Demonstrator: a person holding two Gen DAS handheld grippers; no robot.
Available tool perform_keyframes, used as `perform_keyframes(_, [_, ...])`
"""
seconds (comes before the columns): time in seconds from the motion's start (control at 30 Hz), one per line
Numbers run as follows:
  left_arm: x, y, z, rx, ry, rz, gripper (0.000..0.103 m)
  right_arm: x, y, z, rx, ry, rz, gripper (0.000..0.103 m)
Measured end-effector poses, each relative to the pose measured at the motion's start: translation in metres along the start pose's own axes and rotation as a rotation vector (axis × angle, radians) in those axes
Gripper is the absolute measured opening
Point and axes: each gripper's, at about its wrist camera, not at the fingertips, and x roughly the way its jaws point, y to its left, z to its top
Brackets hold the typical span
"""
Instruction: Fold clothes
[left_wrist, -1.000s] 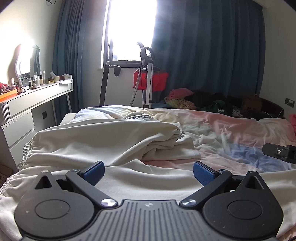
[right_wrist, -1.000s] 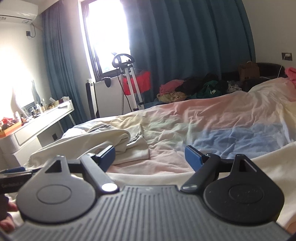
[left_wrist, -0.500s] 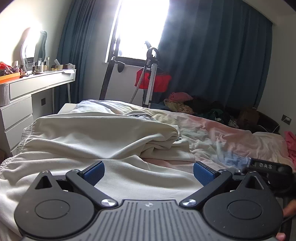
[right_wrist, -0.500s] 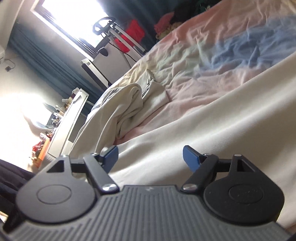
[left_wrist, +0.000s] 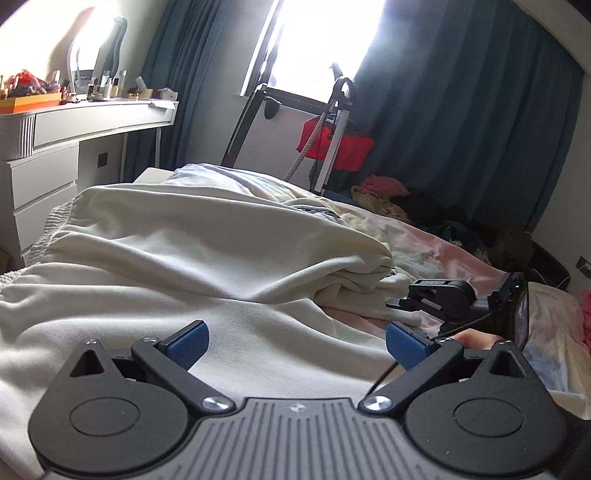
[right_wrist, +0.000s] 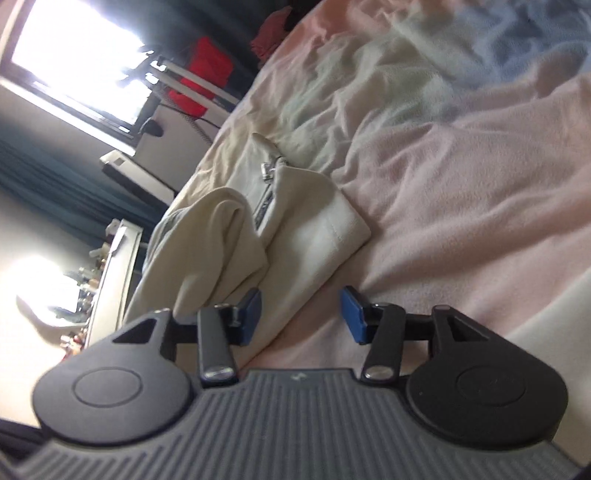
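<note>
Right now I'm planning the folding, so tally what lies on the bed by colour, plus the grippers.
Cream garment: 1
Pastel pink-and-blue bedspread: 1
Open grippers, left gripper and right gripper: 2
Total: 4

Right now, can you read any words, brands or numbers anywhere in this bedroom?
None can be read.
Right tongs: raised lettering on the arm, too small.
Bottles on the dresser: labels blurred.
Cream garment: zip only, no print visible.

Right claw (right_wrist: 301, 314) open above cream garment (right_wrist: 295, 221) edge, pink bedsheet (right_wrist: 461, 184).
</note>
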Motion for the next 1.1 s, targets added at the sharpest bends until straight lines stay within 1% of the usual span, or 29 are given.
perform_keyframes(0.07, [0.008, 0.007, 0.001, -0.006, 0.013, -0.008, 0.103, 0.014, 0.003, 0.001, -0.007, -0.052, -0.031, 0.039])
perform_keyframes(0.1, [0.012, 0.010, 0.001, -0.008, 0.018, -0.010, 0.103, 0.019, 0.001, 0.003, 0.019, -0.071, -0.036, 0.036])
perform_keyframes(0.17, [0.024, 0.016, 0.000, -0.014, 0.031, -0.002, 0.103, 0.028, -0.003, 0.007, 0.070, -0.110, -0.046, 0.021])
perform_keyframes(0.2, [0.030, 0.018, -0.001, -0.020, 0.039, 0.003, 0.103, 0.031, -0.003, 0.010, 0.085, -0.126, -0.052, 0.015])
perform_keyframes(0.23, [0.036, 0.021, -0.001, -0.025, 0.047, 0.008, 0.103, 0.031, 0.000, 0.016, 0.069, -0.140, -0.055, 0.010])
perform_keyframes(0.37, [0.049, 0.025, -0.003, -0.038, 0.068, 0.015, 0.103, 0.011, 0.019, 0.049, -0.027, -0.228, -0.041, 0.008])
perform_keyframes(0.43, [0.054, 0.026, -0.004, -0.043, 0.078, 0.017, 0.103, -0.009, 0.024, 0.077, -0.057, -0.282, -0.047, 0.007])
perform_keyframes(0.5, [0.058, 0.026, -0.005, -0.041, 0.086, 0.020, 0.103, -0.032, 0.023, 0.106, -0.097, -0.337, -0.073, 0.007])
perform_keyframes(0.6, [0.062, 0.018, -0.009, -0.009, 0.097, 0.016, 0.103, -0.073, 0.011, 0.152, -0.129, -0.432, -0.135, 0.007])
perform_keyframes(0.67, [0.065, 0.014, -0.012, 0.005, 0.107, 0.008, 0.103, -0.105, -0.004, 0.182, -0.135, -0.482, -0.188, 0.007])
perform_keyframes(0.77, [0.067, 0.008, -0.016, 0.031, 0.114, 0.002, 0.103, -0.152, -0.030, 0.217, -0.137, -0.561, -0.256, 0.007])
perform_keyframes(0.9, [0.069, 0.005, -0.020, 0.051, 0.120, -0.008, 0.103, -0.204, -0.060, 0.258, -0.111, -0.630, -0.323, 0.007])
perform_keyframes(1.0, [0.070, 0.008, -0.020, 0.045, 0.128, -0.010, 0.103, -0.216, -0.053, 0.283, -0.161, -0.659, -0.375, 0.007])
perform_keyframes(1.1, [0.073, 0.008, -0.021, 0.040, 0.133, -0.007, 0.103, -0.224, -0.053, 0.296, -0.188, -0.691, -0.375, 0.007])
